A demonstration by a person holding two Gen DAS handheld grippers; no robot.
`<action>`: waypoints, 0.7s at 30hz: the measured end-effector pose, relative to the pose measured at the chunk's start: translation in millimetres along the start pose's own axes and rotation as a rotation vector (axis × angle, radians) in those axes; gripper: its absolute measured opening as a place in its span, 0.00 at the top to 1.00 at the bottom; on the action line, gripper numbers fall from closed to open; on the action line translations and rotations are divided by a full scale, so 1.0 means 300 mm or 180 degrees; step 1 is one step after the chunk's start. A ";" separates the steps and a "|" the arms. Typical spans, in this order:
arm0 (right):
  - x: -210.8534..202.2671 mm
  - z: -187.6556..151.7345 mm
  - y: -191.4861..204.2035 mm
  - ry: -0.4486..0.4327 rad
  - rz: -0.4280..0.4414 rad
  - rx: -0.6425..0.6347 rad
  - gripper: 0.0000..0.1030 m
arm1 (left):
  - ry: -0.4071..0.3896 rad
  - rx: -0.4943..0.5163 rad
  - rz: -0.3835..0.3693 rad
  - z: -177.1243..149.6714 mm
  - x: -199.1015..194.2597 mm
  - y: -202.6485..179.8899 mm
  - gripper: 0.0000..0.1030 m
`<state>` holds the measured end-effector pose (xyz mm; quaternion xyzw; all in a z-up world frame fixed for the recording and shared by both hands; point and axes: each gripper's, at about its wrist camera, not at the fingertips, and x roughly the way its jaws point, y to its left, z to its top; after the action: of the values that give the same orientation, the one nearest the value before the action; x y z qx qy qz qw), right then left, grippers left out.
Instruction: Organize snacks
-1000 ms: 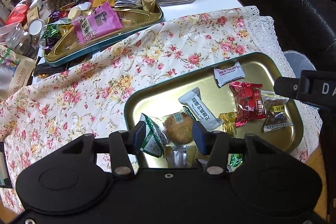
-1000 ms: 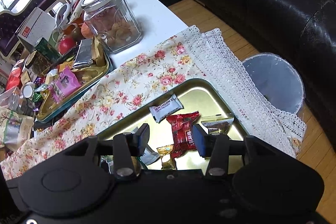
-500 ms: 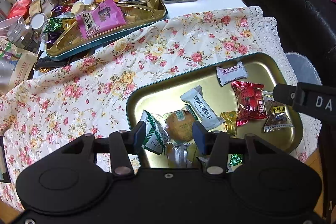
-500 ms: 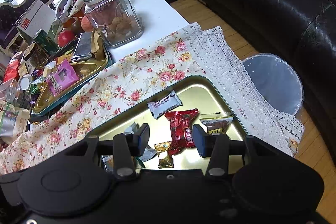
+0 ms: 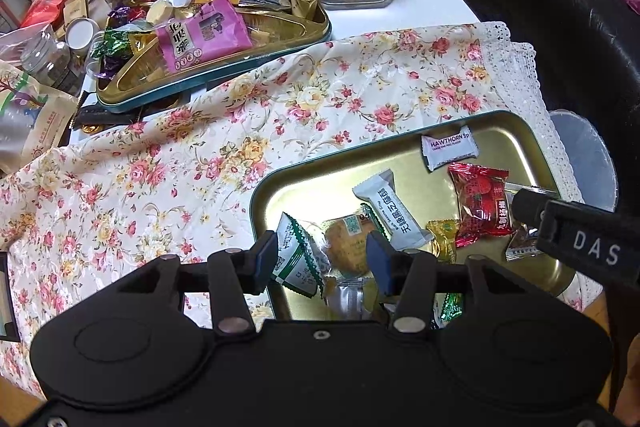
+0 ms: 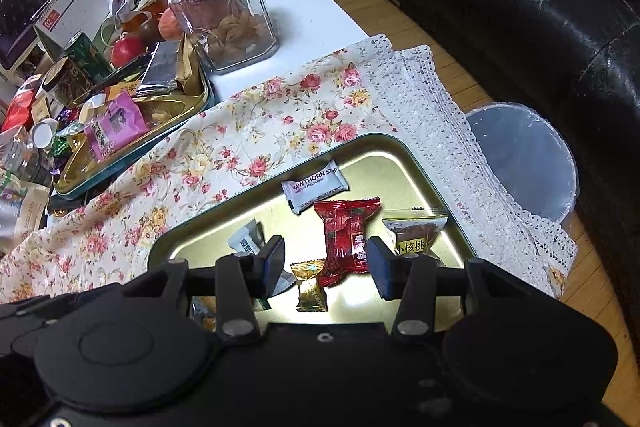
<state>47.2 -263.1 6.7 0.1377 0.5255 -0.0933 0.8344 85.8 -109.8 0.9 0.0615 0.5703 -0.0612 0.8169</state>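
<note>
Hovering over the gold tray (image 5: 516,143) on the flowered cloth (image 5: 200,163), the left tool (image 5: 320,261) has its jaws apart and empty, a round biscuit pack (image 5: 348,243) showing between them. The right tool (image 6: 325,265) is likewise spread with nothing held, above a red candy (image 6: 346,235) and a small gold candy (image 6: 310,285). A second, fuller tray (image 5: 208,75) sits farther back on the tabletop (image 6: 304,15)

Both grippers, L (image 5: 320,261) & R (image 6: 325,269), backed off tray (image 5: 516,123) slightly
</note>
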 end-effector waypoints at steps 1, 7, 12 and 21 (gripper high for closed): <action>0.002 0.000 0.001 0.0006 0.0000 -0.0008 0.53 | 0.0000 -0.0005 -0.0001 0.001 -0.001 0.002 0.45; 0.011 -0.003 0.011 0.0024 -0.0010 -0.0055 0.53 | -0.0010 -0.0033 0.0001 0.006 -0.006 0.011 0.45; 0.013 -0.004 0.011 0.0030 -0.0017 -0.0076 0.53 | -0.0019 -0.0033 -0.0005 0.007 -0.011 0.013 0.45; 0.014 -0.006 0.014 0.0036 -0.0020 -0.0098 0.53 | 0.0008 0.0000 -0.0010 0.001 -0.010 0.007 0.45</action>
<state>48.7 -258.7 2.6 0.1237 0.5319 -0.0870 0.8332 85.4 -107.8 3.7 0.0607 0.5714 -0.0624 0.8160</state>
